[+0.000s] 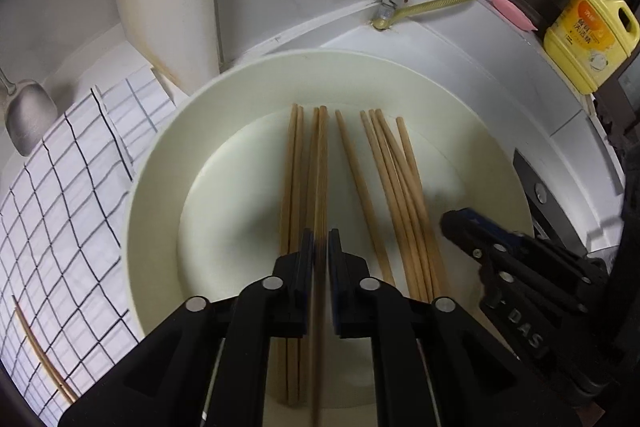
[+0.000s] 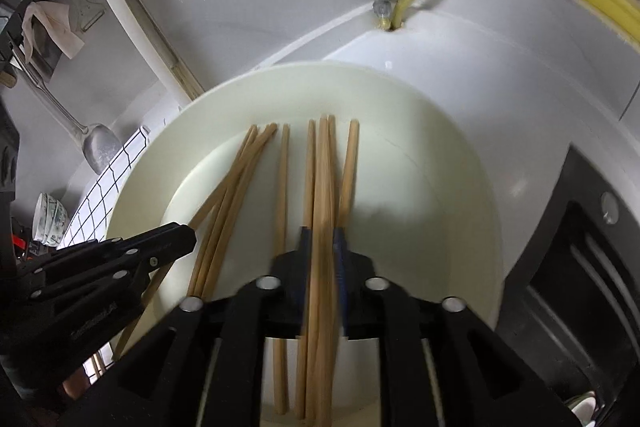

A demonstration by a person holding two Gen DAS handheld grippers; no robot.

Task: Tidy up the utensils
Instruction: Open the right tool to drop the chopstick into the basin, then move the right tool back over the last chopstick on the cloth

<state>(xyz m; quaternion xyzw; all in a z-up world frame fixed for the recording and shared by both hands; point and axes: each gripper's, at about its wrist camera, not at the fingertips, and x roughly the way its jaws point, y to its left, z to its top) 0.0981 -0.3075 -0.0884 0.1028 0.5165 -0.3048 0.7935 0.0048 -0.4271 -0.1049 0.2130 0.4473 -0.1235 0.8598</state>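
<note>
White countertop in a kitchen corner carries a wide cream bowl (image 1: 160, 163), in which wooden chopsticks (image 1: 384, 187) are laid side by side in two loose bundles, presumably gathered there for sorting. One chopstick (image 1: 320, 187) is seen between the slightly parted jaws of the left gripper (image 1: 320, 247), without evident clamping, and a small bundle (image 2: 322, 187) likewise sits between the barely parted jaws of the right gripper (image 2: 322, 247).
</note>
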